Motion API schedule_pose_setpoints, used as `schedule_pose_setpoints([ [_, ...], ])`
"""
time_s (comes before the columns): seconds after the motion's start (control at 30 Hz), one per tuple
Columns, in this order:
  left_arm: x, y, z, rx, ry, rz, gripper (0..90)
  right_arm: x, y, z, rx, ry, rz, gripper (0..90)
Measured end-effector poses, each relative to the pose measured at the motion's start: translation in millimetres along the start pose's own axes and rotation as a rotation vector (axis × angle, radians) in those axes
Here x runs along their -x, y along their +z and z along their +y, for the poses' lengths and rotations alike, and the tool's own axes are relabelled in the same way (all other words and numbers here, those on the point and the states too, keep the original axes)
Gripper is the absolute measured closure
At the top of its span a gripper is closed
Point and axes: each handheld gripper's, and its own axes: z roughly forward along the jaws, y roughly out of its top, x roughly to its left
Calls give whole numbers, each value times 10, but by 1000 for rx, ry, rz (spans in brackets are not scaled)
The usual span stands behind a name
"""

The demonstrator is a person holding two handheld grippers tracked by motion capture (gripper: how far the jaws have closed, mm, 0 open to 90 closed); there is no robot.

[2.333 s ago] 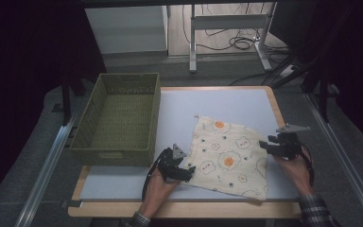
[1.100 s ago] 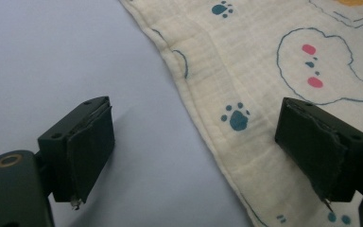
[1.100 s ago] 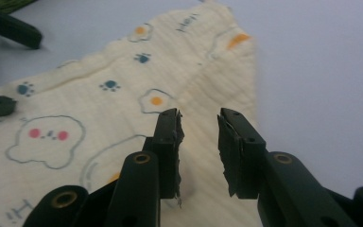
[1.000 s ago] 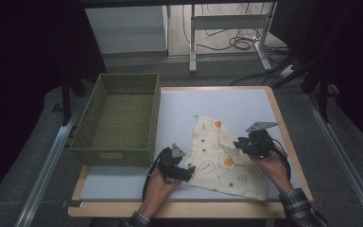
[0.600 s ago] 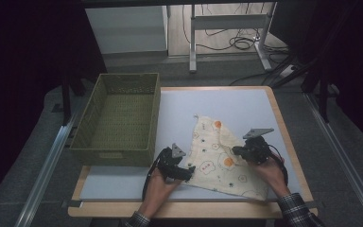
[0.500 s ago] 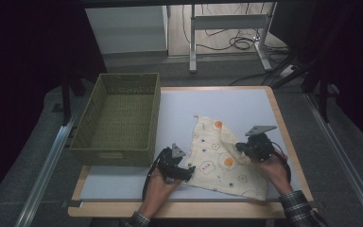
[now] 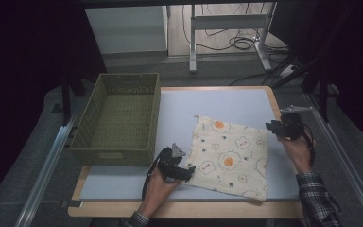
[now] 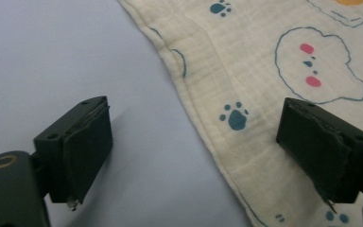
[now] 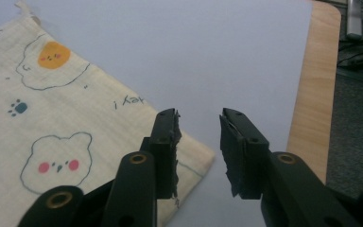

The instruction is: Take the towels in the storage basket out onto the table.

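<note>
A cream cloth (image 7: 229, 156) printed with bears and paw marks lies spread flat on the pale blue mat (image 7: 227, 101). My left gripper (image 7: 185, 171) rests at its lower-left edge. In the left gripper view its jaws (image 8: 191, 109) stand wide open astride the cloth's (image 8: 264, 61) hem, one over the mat and one over the fabric. My right gripper (image 7: 275, 126) hovers just past the cloth's right corner. Its jaws (image 9: 198, 116) have just been opening and have nothing between them. The cloth's corner (image 9: 189, 158) lies under its left jaw.
An empty green woven basket (image 7: 111, 155) stands at the mat's left side. The mat sits on a wooden board (image 7: 184, 208), whose right edge (image 9: 312, 85) is close to my right gripper. Cables and table legs lie on the floor beyond.
My right gripper has moved right, from over the cloth to just beyond it. The cloth's right corner has gone out with it and now lies flat. My left gripper has stayed put.
</note>
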Motion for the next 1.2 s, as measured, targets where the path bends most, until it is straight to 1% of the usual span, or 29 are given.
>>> schedule_pose_setpoints([
  [0.03,-4,5,13,-7,10,-5,78,8,-6,-42,0,-1,3,635],
  [0.07,-12,6,28,-12,21,-3,82,9,-6,-75,-4,-2,6,618],
  [0.13,-42,21,81,-20,-1,-5,104,20,3,-138,-8,3,16,597],
  [0.17,-67,38,128,-19,-6,-16,104,25,8,-160,-11,10,24,581],
  [0.23,-107,68,215,-9,-12,-24,107,37,37,-212,-22,24,46,564],
  [0.33,-163,144,398,4,-6,-30,144,44,71,-252,-30,28,68,558],
  [0.43,-190,245,598,2,5,-5,186,24,96,-285,-27,22,73,537],
  [0.47,-204,275,656,7,8,-2,204,14,103,-292,-27,17,64,523],
  [0.57,-271,358,807,8,10,28,262,-12,120,-297,-34,-13,34,487],
  [0.63,-366,436,917,11,-10,43,298,-21,122,-292,-30,-27,17,466],
  [0.73,-511,540,1040,26,-34,48,359,-11,123,-283,-19,-23,18,454],
  [0.77,-539,563,1068,33,-37,51,384,-6,128,-280,-17,-21,19,452],
  [0.8,-580,600,1116,41,-31,69,404,1,130,-278,-17,-22,19,450],
  [0.9,-659,678,1226,54,-9,99,463,33,142,-274,-13,-3,19,448],
  [0.97,-708,729,1279,60,-16,103,516,75,155,-276,-7,24,22,449],
  [1.07,-789,826,1345,66,-32,109,558,151,187,-283,-7,67,36,470],
  [1.13,-832,897,1372,63,-41,91,560,194,214,-294,-7,82,39,499],
  [1.17,-843,942,1381,56,-38,100,549,205,223,-298,-6,84,41,509],
  [1.2,-848,974,1384,47,-31,118,538,216,238,-304,-6,83,40,522],
])
